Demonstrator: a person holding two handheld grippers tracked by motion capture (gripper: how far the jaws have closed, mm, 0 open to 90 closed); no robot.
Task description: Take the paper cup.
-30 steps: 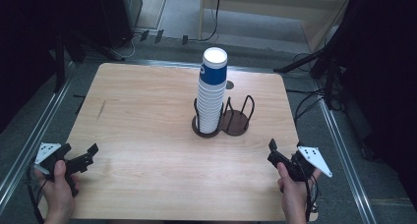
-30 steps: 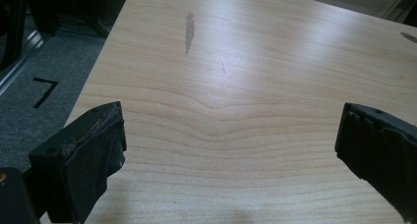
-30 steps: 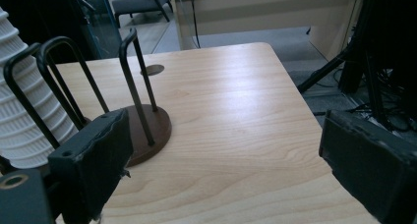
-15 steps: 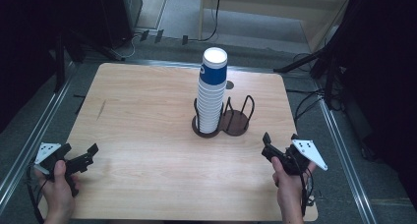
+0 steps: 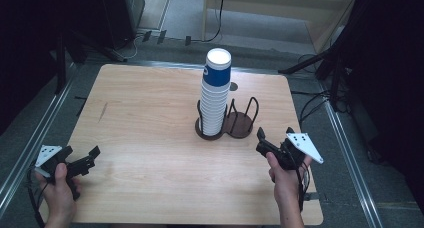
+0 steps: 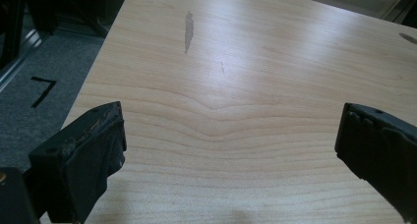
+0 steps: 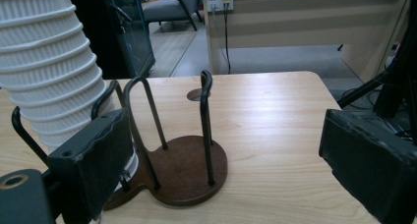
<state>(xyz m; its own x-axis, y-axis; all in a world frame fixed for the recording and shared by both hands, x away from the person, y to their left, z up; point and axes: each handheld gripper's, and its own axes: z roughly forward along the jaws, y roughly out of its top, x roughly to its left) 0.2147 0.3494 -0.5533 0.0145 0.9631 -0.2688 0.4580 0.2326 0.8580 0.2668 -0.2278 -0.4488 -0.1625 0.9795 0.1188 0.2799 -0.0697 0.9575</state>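
Note:
A tall stack of white paper cups (image 5: 215, 100), its top cup banded in blue, stands in the left ring of a dark brown two-ring holder (image 5: 240, 124) right of the table's middle. The right ring is empty. My right gripper (image 5: 274, 134) is open just right of the holder, near the table's right edge. In the right gripper view the cup stack (image 7: 49, 62) rises at the left and the holder's base (image 7: 189, 170) lies between the open jaws. My left gripper (image 5: 93, 157) is open with nothing in it at the front left, above bare wooden table (image 6: 246, 62).
A round cable hole (image 5: 233, 86) sits in the table behind the holder. Metal rails (image 5: 30, 143) run along both sides of the table. Cables (image 5: 320, 105) and dark stands are on the floor to the right. A black tape mark (image 6: 42, 89) lies on the grey carpet.
My right gripper has moved forward and left, closer to the holder. The left gripper and the cups have stayed where they were.

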